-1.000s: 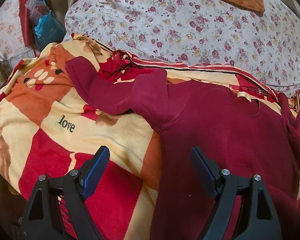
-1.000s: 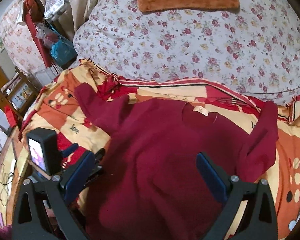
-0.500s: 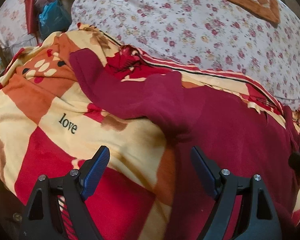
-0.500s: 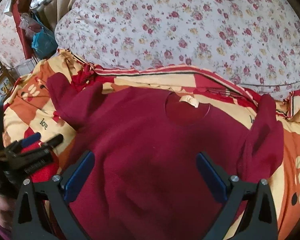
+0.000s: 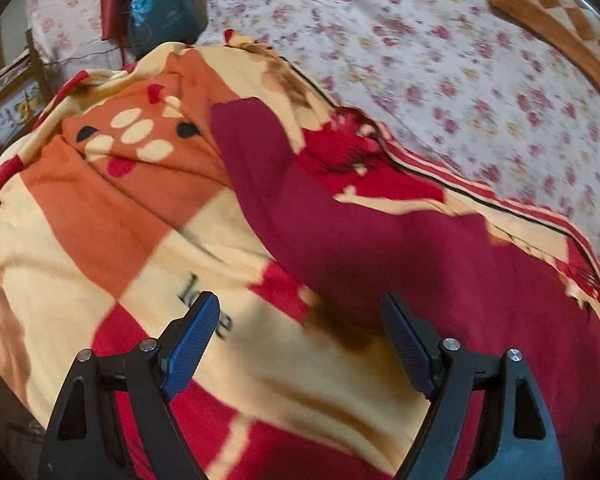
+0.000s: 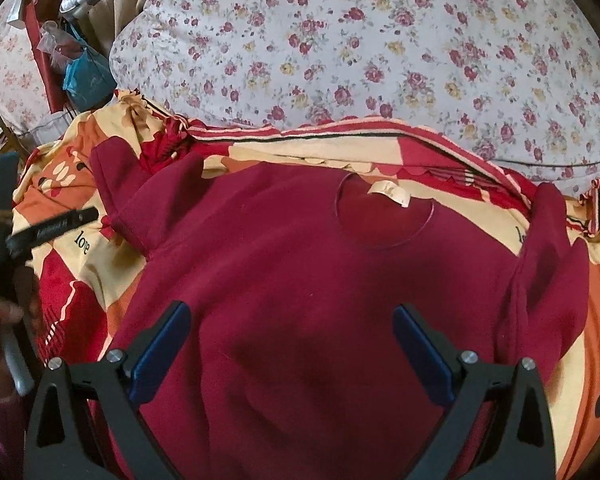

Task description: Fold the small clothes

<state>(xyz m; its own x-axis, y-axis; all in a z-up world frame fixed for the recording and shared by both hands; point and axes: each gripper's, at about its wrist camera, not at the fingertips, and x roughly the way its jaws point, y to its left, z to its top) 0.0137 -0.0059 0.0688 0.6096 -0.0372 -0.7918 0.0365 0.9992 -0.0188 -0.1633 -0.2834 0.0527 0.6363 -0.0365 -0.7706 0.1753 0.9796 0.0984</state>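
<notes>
A dark red sweater [image 6: 300,280] lies flat, neck [image 6: 384,216] away from me, on a red, orange and cream blanket [image 6: 80,264]. Its left sleeve [image 5: 300,208] stretches up and left across the blanket; its right sleeve [image 6: 548,280] is bunched at the right. My left gripper [image 5: 300,320] is open and empty, above the blanket just short of the left sleeve. It also shows at the left of the right wrist view [image 6: 52,226]. My right gripper [image 6: 292,332] is open and empty over the sweater's body.
A floral duvet [image 6: 380,60] rises behind the blanket, with an orange checked mat [image 5: 552,20] on top. A blue bag [image 6: 86,76] and red cloth hang at the far left. A framed picture [image 5: 12,108] stands off the bed's left edge.
My left gripper has moved left and forward toward the left sleeve, and the sweater body has slid right in its view. My right gripper has edged closer over the sweater. Both stay open.
</notes>
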